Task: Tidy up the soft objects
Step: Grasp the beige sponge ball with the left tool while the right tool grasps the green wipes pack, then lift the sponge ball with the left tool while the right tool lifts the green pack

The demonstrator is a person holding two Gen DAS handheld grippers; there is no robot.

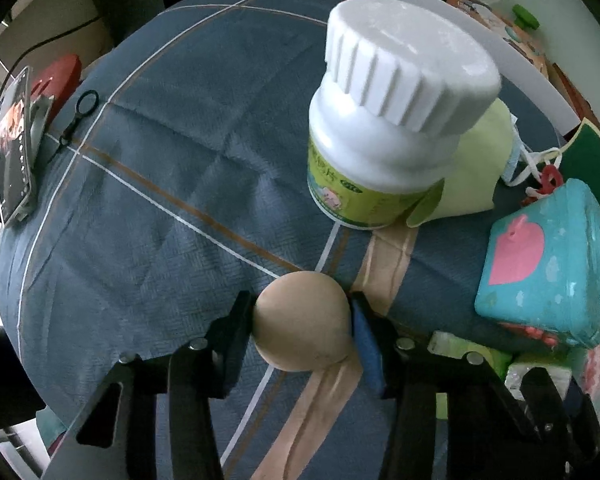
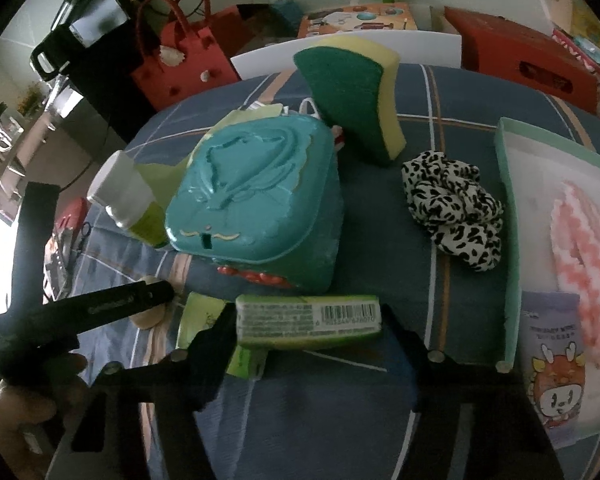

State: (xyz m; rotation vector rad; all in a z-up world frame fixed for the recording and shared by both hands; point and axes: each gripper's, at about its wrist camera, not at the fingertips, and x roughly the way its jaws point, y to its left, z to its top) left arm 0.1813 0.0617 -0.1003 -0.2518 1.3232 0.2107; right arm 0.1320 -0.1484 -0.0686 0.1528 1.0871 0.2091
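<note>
A: Left wrist view. What does the left gripper (image 1: pixel 302 330) hold?

B: A beige ball (image 1: pixel 302 322) sits between its fingers, both pads touching its sides; the gripper is clamped on the ball, low over the blue plaid bedspread (image 1: pixel 148 184). Beyond it stands a white pill bottle (image 1: pixel 396 120), leaning on a pale green cloth (image 1: pixel 476 168); a teal box (image 1: pixel 548 264) lies at the right.

A: How should this grip be handled?

B: The ball looks soft, so light pressure across its widest part should serve; more squeeze may deform it or pop it out. A straight lift keeps it clear of the bottle.

A: Right wrist view. And the right gripper (image 2: pixel 308 322)?

B: A green-and-white wrapped packet (image 2: pixel 308 316) lies crosswise between its fingers, one end against the left finger; contact at the right finger is not clear, so whether it is clamped cannot be told. The teal box is just beyond, with a green-and-yellow sponge (image 2: pixel 360 96) far and a black-and-white scrunchie (image 2: pixel 456 208) to the right.

A: Where would soft things go?

B: Probably the pale green tray (image 2: pixel 508 216) at the right, which already holds a pink cloth (image 2: pixel 584 240) and a small printed pack (image 2: pixel 552 364). The packet is best carried level, over the near tray wall.
</note>
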